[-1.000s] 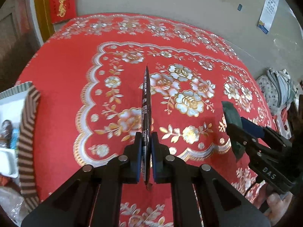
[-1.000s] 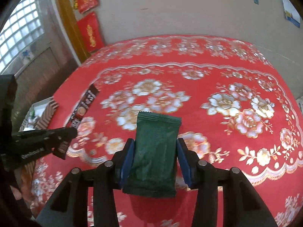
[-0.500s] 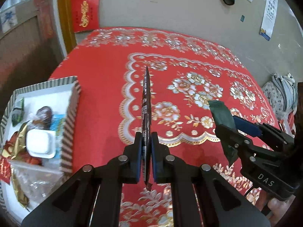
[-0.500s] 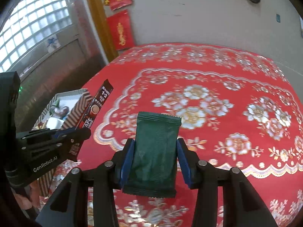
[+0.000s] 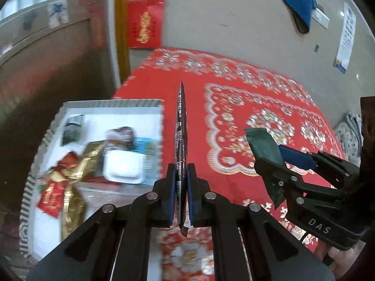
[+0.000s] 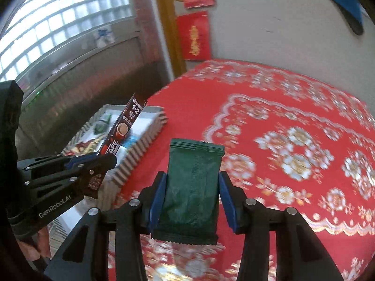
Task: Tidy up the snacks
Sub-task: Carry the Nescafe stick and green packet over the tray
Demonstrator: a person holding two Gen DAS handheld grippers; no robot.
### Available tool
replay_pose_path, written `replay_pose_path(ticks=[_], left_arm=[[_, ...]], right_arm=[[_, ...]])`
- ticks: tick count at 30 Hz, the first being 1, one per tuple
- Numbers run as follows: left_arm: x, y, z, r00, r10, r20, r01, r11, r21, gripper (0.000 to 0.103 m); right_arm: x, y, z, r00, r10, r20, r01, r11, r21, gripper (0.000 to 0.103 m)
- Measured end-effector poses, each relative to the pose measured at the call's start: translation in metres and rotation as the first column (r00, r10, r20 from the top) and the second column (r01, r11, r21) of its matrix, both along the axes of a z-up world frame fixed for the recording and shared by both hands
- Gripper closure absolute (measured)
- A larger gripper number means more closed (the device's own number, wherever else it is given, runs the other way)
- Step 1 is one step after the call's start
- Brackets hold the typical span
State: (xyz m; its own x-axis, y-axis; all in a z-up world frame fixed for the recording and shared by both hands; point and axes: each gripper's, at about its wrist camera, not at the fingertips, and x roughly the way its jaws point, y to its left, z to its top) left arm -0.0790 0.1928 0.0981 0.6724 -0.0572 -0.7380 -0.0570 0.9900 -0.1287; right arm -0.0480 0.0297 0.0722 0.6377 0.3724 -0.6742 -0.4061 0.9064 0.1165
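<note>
Your left gripper (image 5: 181, 187) is clamped on a thin coffee stick (image 5: 181, 126), held edge-on above the red tablecloth (image 5: 234, 107), just right of the striped box (image 5: 161, 126) of snacks. Your right gripper (image 6: 192, 199) is clamped on a green packet (image 6: 193, 187), its flat face up, over the cloth near the box.

A dark brown coffee stick sachet (image 5: 181, 138), printed with a cup and white lettering, is held edge-on and upright, its top leaning over the striped box's near wall. A dark green flat snack packet (image 6: 193, 187) with crimped, serrated ends stands upright above the red floral tablecloth. The open box (image 5: 161, 117), white inside with striped walls, sits at the table's left edge, holding assorted wrapped snacks and a white tub.
</note>
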Motion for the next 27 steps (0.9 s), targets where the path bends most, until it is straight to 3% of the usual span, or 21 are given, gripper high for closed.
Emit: replay_pose_path(ticks=[7, 14, 27], left_arm=[[-0.023, 0.053, 0.004, 0.995, 0.095, 0.016, -0.095, 0.995, 0.002, 0.096], [-0.043, 0.096, -0.009, 0.984, 0.178, -0.004, -0.178, 0.984, -0.003, 0.096], [-0.047, 0.122, -0.036, 0.975, 0.218, -0.041, -0.219, 0.976, -0.008, 0.096]], right_arm=[[-0.003, 0.057, 0.013, 0.995, 0.101, 0.023, -0.101, 0.995, -0.020, 0.057], [0.002, 0.110, 0.014, 0.981, 0.195, 0.013, -0.195, 0.981, -0.024, 0.057], [0.027, 0.181, -0.012, 0.960, 0.269, -0.072, -0.274, 0.960, -0.063, 0.057]])
